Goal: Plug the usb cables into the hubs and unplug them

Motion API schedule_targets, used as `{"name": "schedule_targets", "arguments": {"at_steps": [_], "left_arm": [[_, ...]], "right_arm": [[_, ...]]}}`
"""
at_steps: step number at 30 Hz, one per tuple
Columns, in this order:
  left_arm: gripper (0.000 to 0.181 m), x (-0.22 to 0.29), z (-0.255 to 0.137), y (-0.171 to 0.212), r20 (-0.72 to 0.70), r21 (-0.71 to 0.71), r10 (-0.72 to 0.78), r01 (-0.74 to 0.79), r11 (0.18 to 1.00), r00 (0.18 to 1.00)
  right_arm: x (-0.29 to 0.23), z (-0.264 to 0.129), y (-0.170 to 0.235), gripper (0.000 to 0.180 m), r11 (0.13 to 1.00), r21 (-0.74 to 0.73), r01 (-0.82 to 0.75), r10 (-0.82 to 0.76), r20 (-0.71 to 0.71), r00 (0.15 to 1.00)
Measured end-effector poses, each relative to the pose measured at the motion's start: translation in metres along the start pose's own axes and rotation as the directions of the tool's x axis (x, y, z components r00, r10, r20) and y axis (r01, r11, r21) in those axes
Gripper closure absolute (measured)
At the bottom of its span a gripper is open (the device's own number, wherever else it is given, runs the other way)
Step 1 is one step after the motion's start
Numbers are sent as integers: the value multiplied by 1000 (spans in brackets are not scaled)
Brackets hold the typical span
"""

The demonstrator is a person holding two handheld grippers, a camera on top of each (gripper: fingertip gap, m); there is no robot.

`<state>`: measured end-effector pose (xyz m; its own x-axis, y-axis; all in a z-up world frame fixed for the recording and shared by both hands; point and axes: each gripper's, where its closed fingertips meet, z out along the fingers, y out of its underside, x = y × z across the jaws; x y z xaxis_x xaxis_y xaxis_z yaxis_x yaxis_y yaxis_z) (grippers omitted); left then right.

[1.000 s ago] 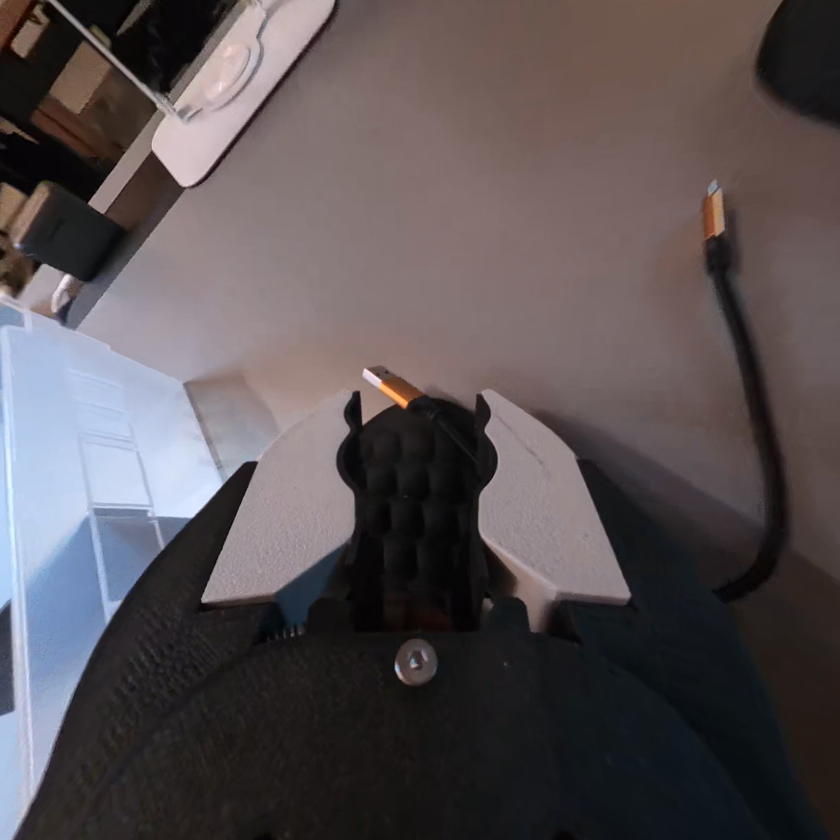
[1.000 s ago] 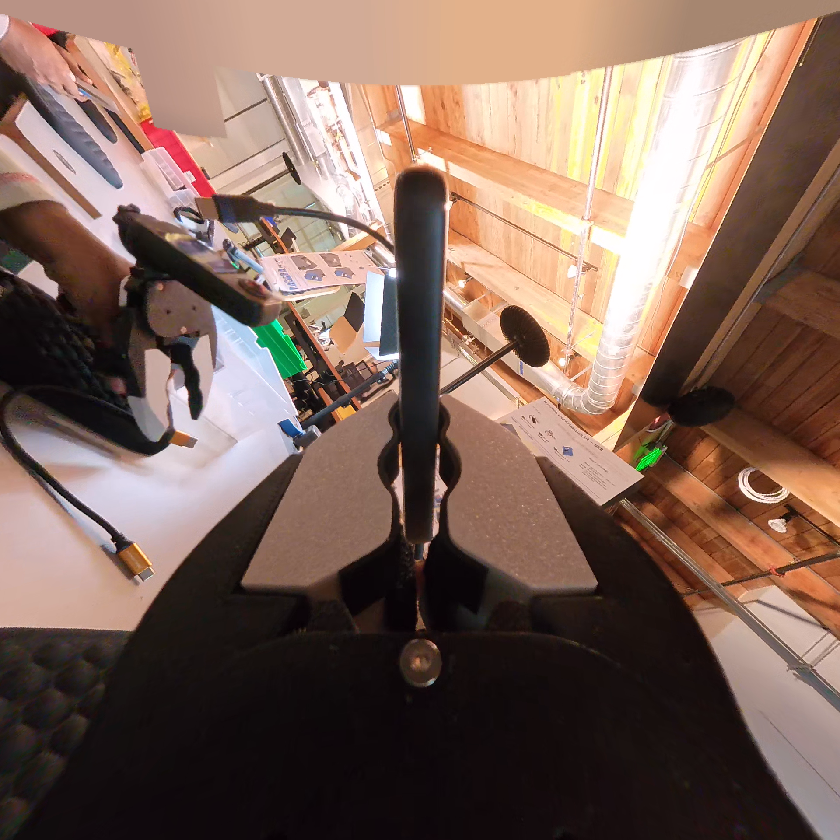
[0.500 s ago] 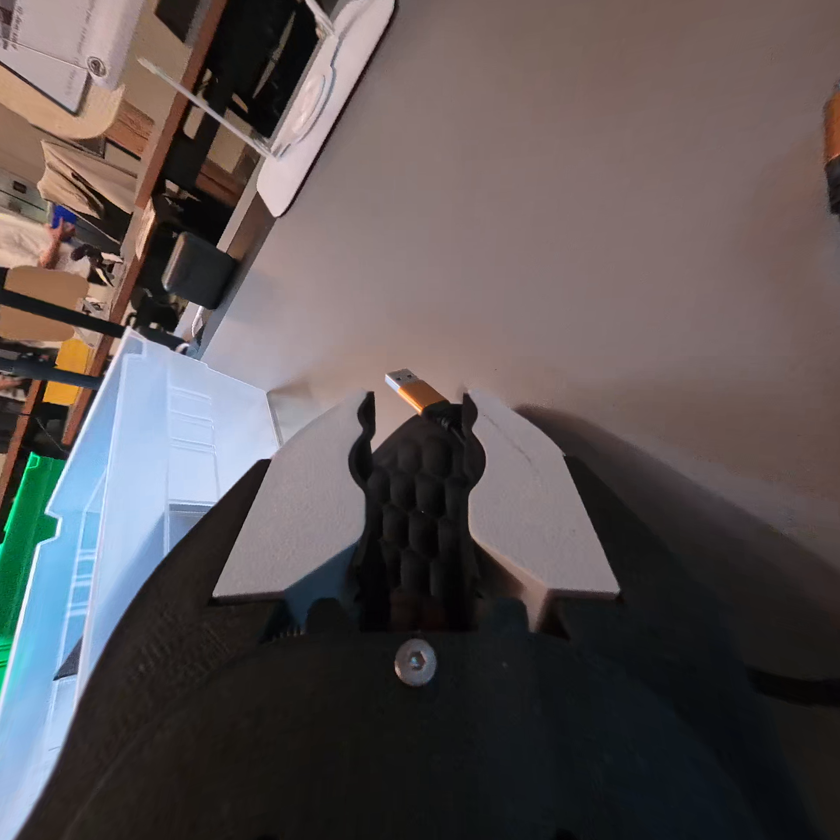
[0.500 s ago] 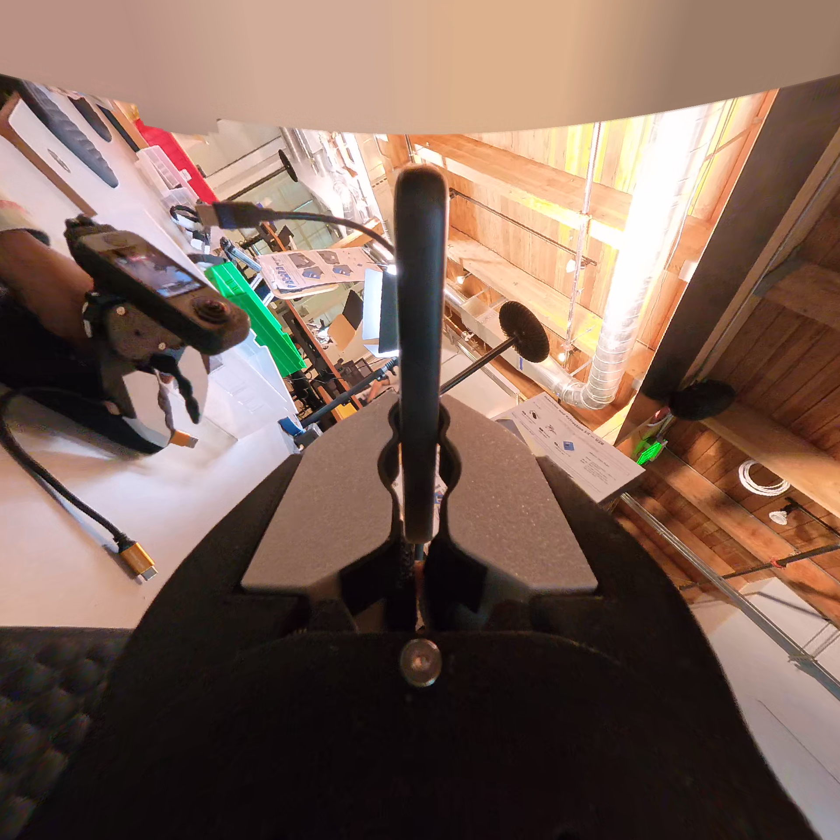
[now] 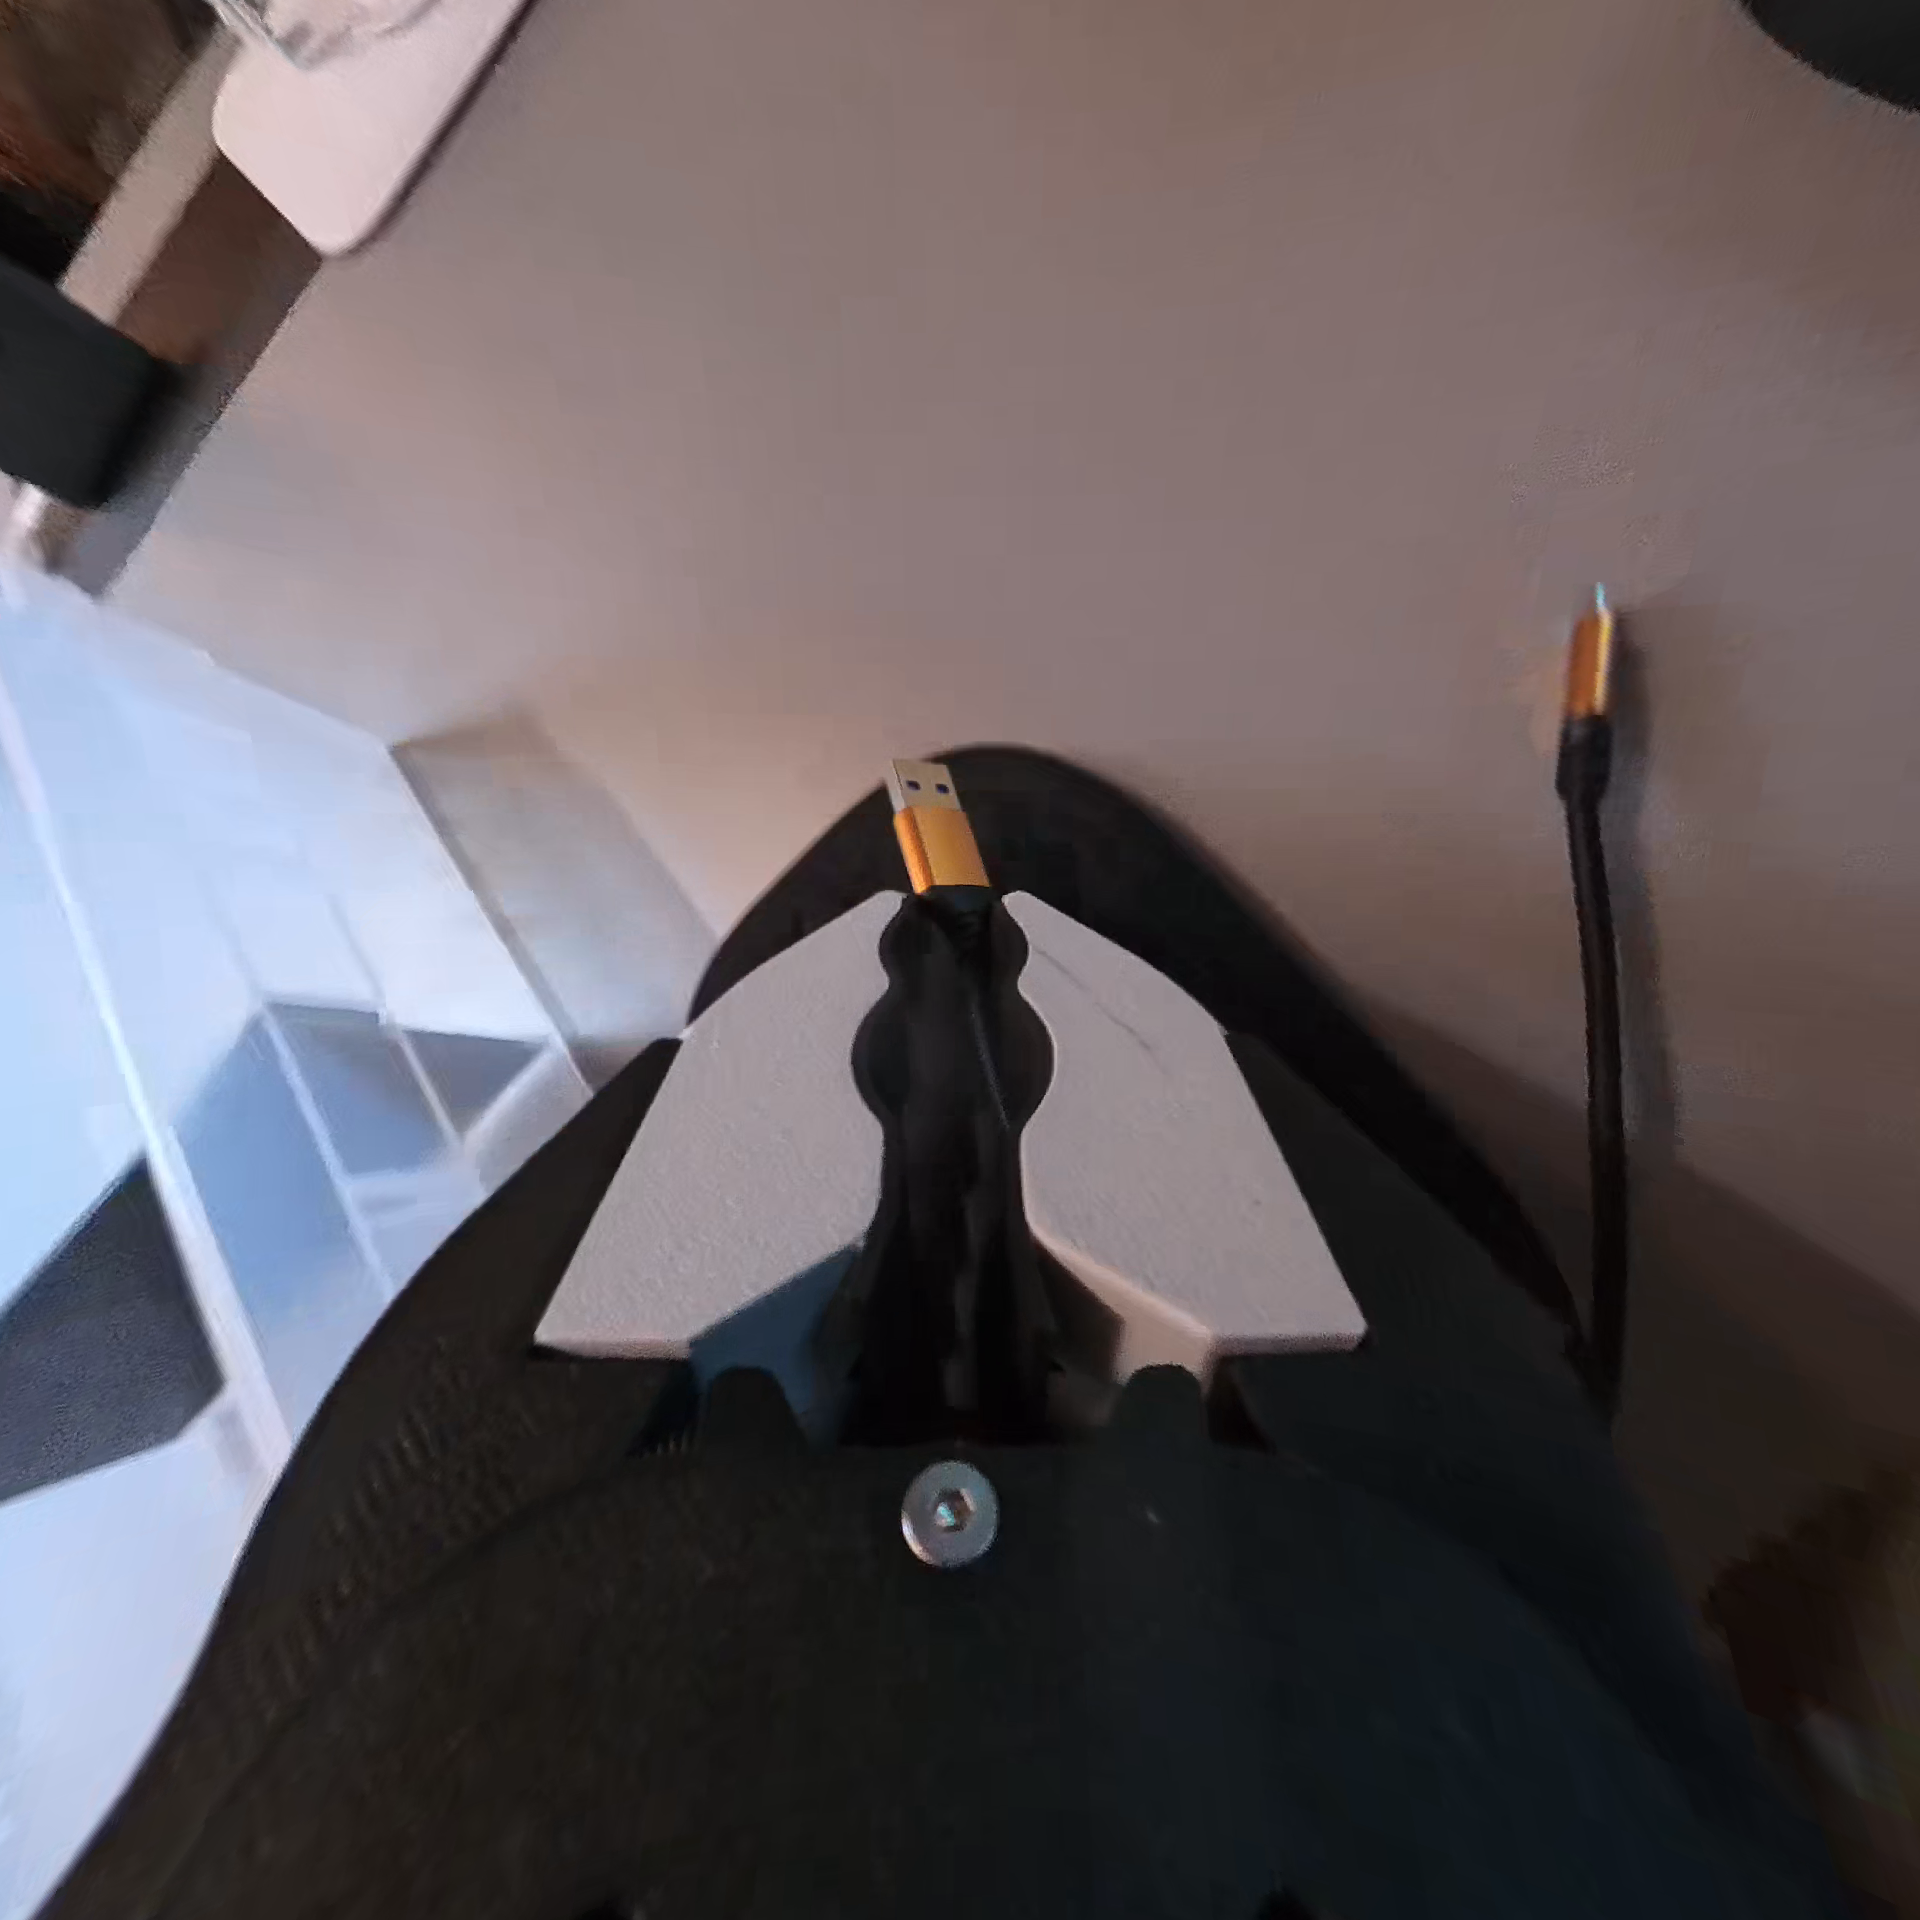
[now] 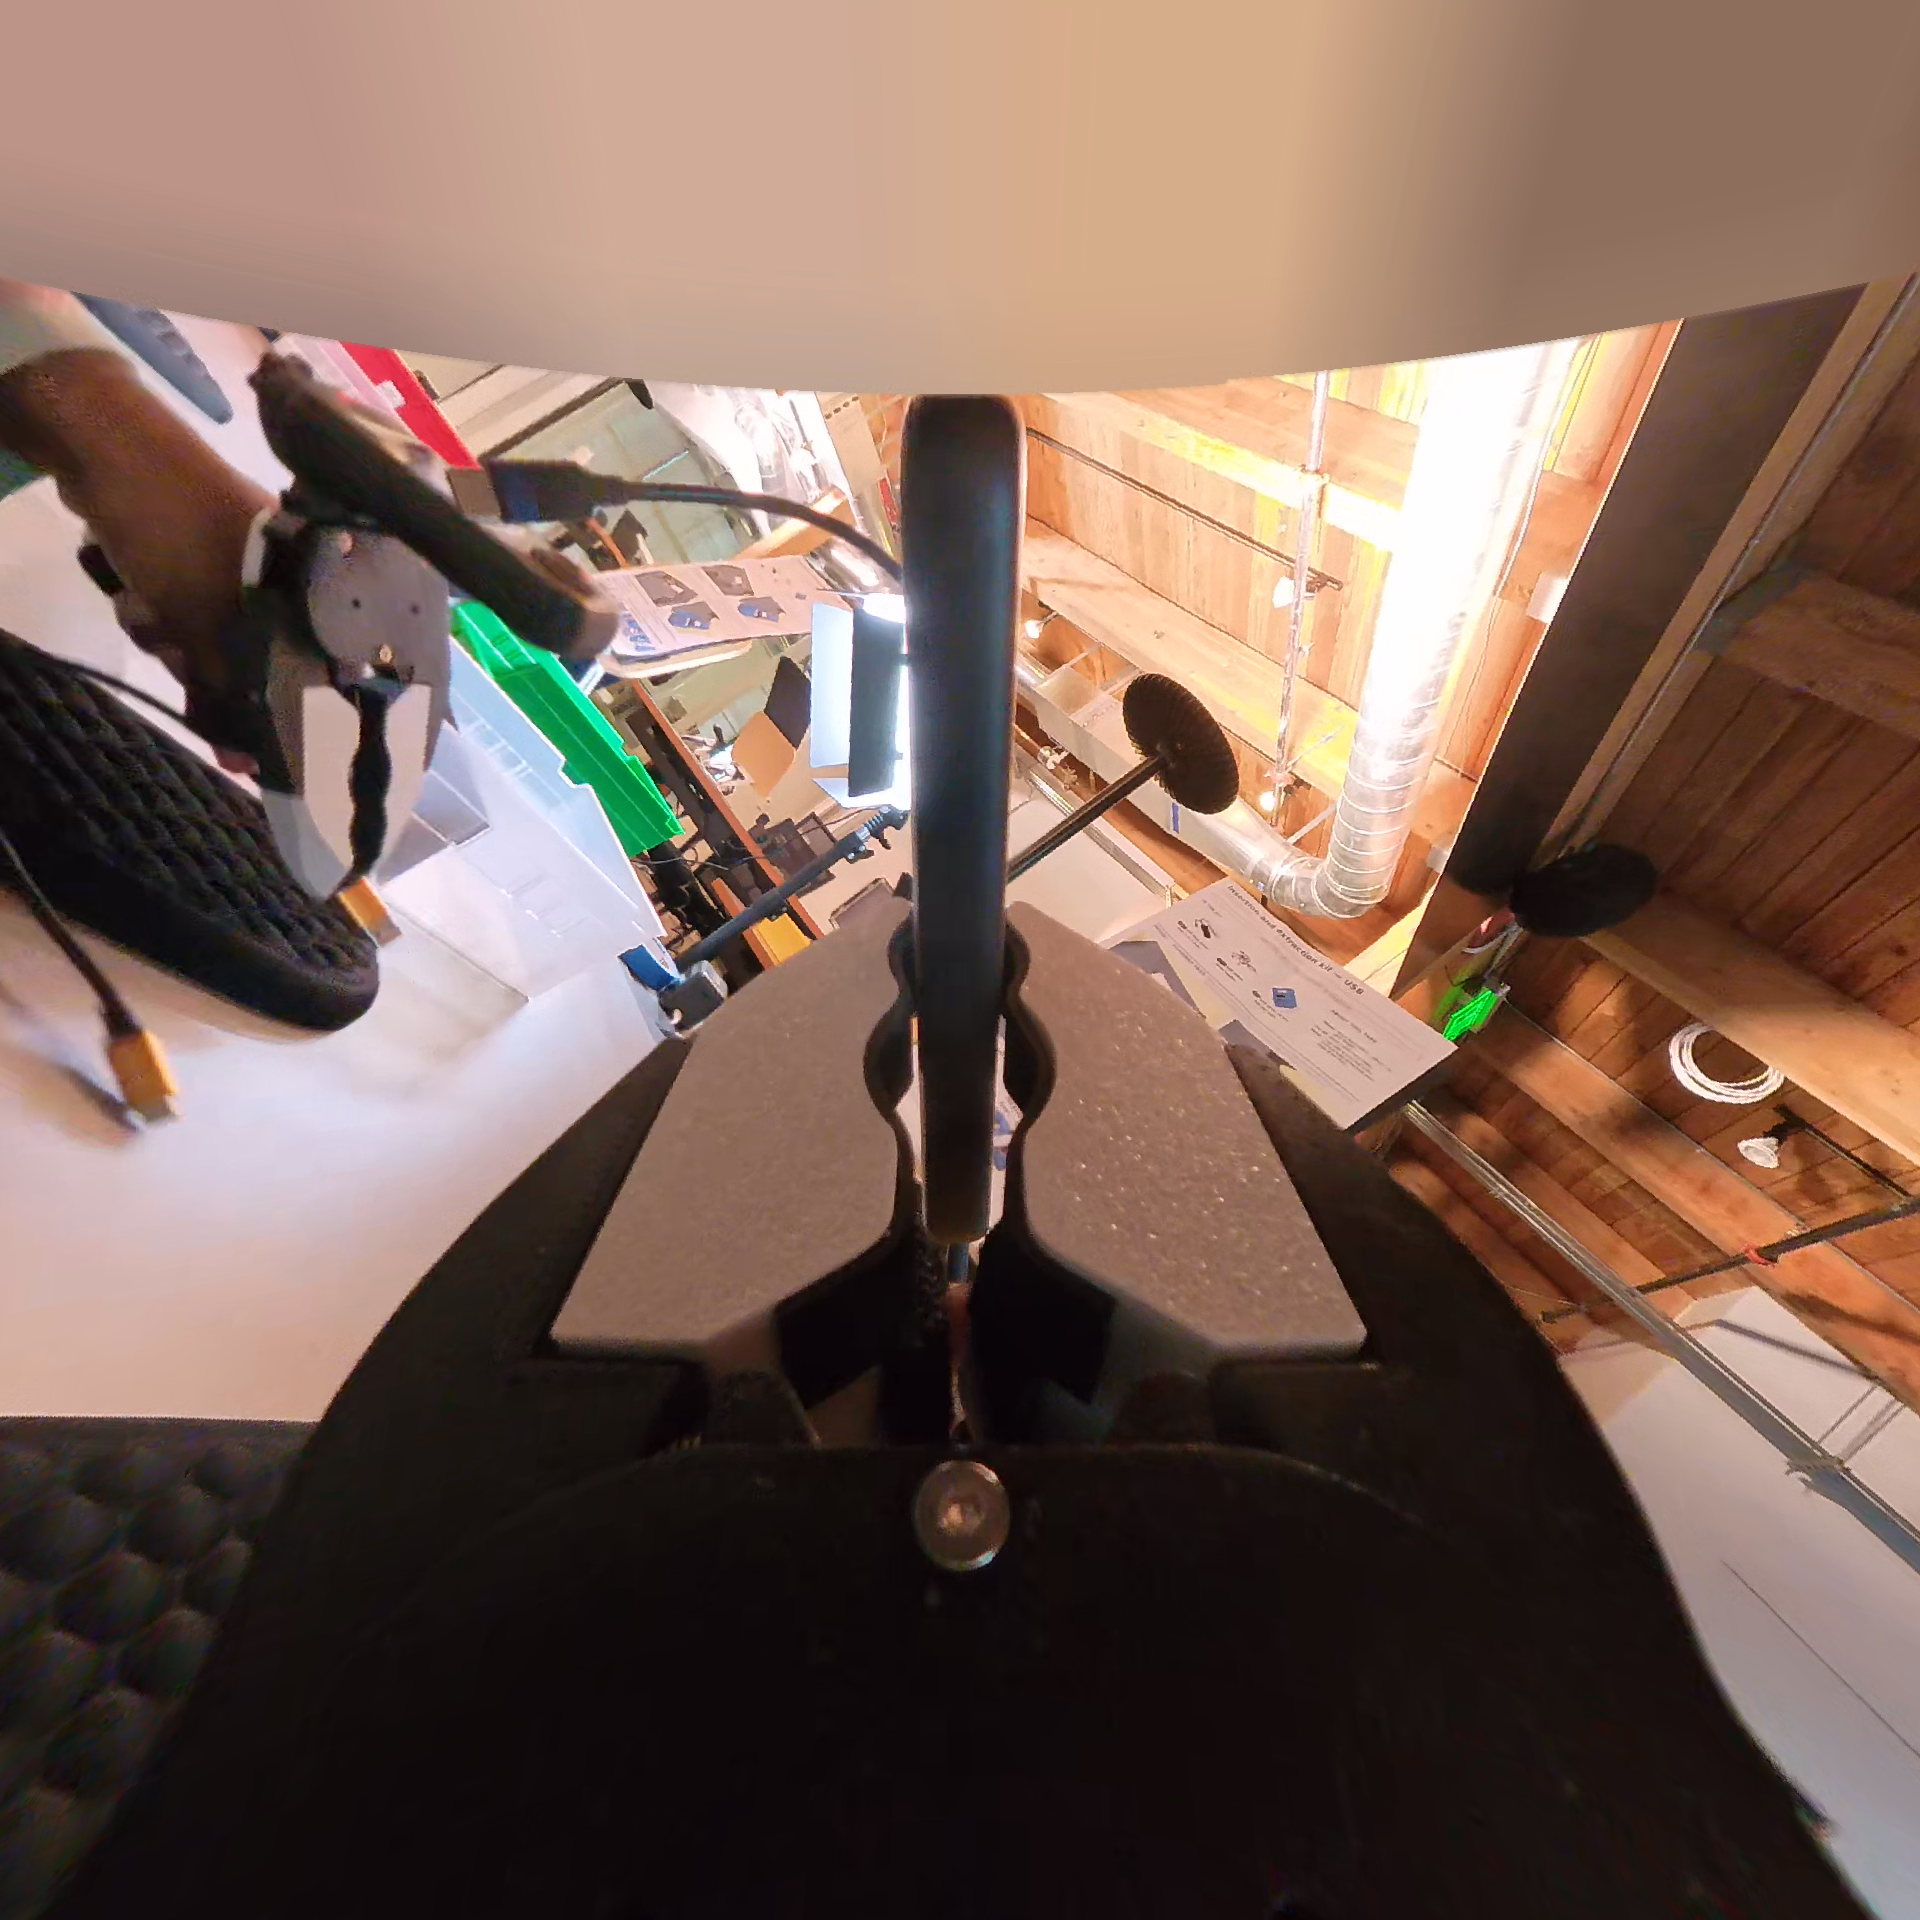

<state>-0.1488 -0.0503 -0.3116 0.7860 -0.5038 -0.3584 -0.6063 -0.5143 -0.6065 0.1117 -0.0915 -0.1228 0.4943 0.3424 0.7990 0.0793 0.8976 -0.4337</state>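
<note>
Left claw (image 5: 951, 904) clamped on the cable just behind the orange USB plug (image 5: 938, 836), plug sticking out over the desk (image 5: 1039, 416). Right claw (image 6: 958, 977) clamped on the black hub (image 6: 958, 727), edge-on. Ports not visible. Square the plug to the port first, then push straight.

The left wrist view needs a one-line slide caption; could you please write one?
Left gripper shut on a black cable's orange-sleeved USB plug above the pale table; a second orange-tipped black cable lies alongside.
</note>
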Motion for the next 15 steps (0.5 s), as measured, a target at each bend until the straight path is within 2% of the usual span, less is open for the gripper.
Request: {"name": "schedule_targets", "arguments": {"at_steps": [2, 5, 8, 11, 12, 15], "left_arm": [[167, 1, -13, 16, -60, -51, -35, 32, 998, 998], [167, -4, -12, 39, -10, -101, 0, -1, 995, 1000], [165, -6, -10, 41, 41, -21, -28, 29, 999, 999], [149, -10, -10, 38, 82, 46, -43, 40, 998, 996], [149, -10, -10, 38, 95, 61, -40, 34, 998, 995], [146, -16, -12, 36, 230, 104, 82, -108, 989, 970]], "right_arm": [[-1, 1, 0, 168, 1000, 5, -8, 8, 2, 1000], [-4, 4, 0, 168, 1000, 6, -5, 4, 11, 1000], [-4, 5, -2, 168, 1000, 4, 5, -5, 13, 1000], [-5, 6, -2, 168, 1000, 8, -4, 4, 13, 1000], [-5, 6, -1, 168, 1000, 6, -8, 8, 15, 1000], [-6, 6, 2, 167, 1000, 0, -14, 14, 19, 1000]]}}
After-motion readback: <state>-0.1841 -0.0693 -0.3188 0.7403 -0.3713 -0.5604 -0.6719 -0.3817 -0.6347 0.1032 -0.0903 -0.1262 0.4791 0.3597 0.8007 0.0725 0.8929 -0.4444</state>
